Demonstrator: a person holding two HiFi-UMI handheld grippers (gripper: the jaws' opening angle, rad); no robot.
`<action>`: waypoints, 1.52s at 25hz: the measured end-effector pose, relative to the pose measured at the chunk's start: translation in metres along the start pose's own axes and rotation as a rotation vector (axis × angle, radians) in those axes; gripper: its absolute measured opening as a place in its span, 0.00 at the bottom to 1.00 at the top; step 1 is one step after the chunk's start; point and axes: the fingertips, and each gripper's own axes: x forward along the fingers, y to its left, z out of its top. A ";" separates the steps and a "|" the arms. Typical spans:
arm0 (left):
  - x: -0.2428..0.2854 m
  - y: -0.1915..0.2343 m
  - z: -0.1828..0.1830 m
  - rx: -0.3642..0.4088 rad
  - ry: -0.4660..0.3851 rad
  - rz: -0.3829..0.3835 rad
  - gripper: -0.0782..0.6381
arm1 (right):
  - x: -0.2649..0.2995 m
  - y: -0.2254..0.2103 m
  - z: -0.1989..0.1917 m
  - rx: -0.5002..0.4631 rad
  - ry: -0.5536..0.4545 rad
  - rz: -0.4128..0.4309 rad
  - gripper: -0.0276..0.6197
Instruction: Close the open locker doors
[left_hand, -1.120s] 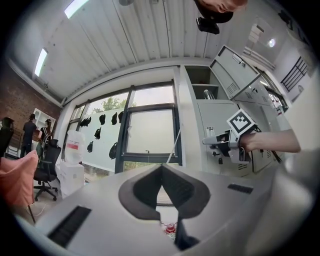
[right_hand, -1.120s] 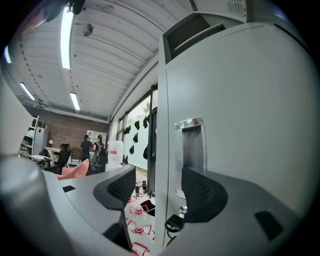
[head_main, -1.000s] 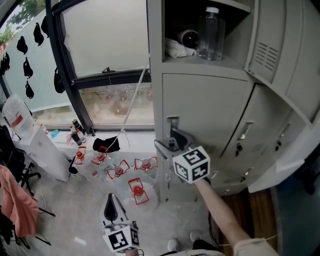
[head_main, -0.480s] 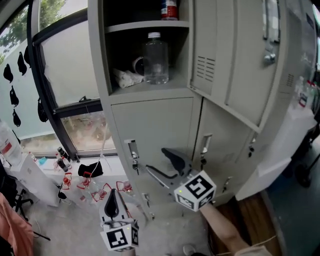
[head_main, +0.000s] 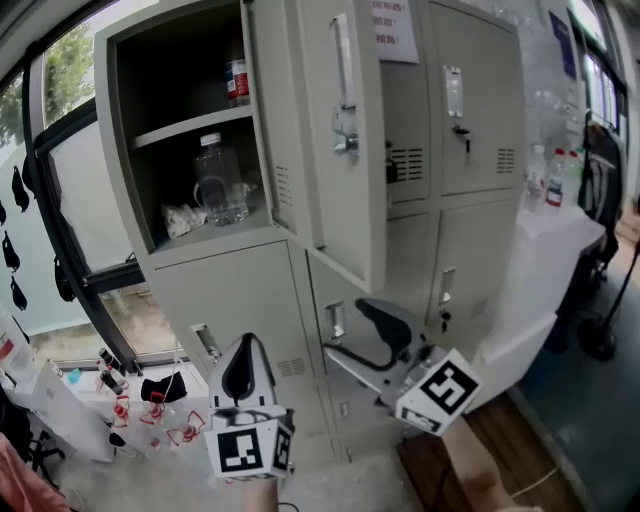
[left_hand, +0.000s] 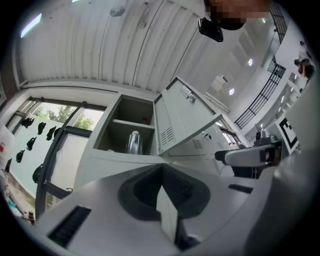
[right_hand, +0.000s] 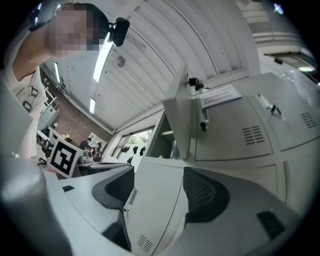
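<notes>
A grey bank of lockers (head_main: 440, 230) fills the head view. Its upper left door (head_main: 330, 130) stands open, swung out toward me, with a handle and lock on its face. Inside, a clear bottle (head_main: 222, 180) and a crumpled cloth (head_main: 185, 218) sit on the lower shelf, a can (head_main: 237, 82) on the upper one. My left gripper (head_main: 240, 372) is shut and empty, low and in front of the closed door under the open compartment. My right gripper (head_main: 372, 338) is open and empty, below the open door's free edge. The left gripper view shows the open door (left_hand: 182, 117) and the bottle (left_hand: 134, 142) beyond the left gripper (left_hand: 161, 167). In the right gripper view the open door (right_hand: 177, 117) is edge-on above the right gripper (right_hand: 155, 187).
The other locker doors (head_main: 470, 110) are closed. A window (head_main: 60, 200) with dark shapes on the glass is at the left, and small bottles and red items (head_main: 150, 410) lie on the floor below it. A white table (head_main: 560, 250) stands at the right.
Both grippers have risen, and the view has swung up from the lower lockers to the open upper compartment. The open door now hangs just above the right gripper.
</notes>
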 end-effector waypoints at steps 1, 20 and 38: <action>0.005 -0.008 0.008 -0.005 -0.016 -0.016 0.12 | -0.010 -0.004 0.014 -0.007 -0.021 0.009 0.49; 0.047 -0.077 0.089 0.125 -0.127 -0.069 0.12 | 0.004 -0.075 0.252 -0.103 -0.292 0.219 0.52; 0.044 -0.038 0.203 0.249 -0.297 0.013 0.12 | 0.055 -0.034 0.273 -0.067 -0.273 0.292 0.52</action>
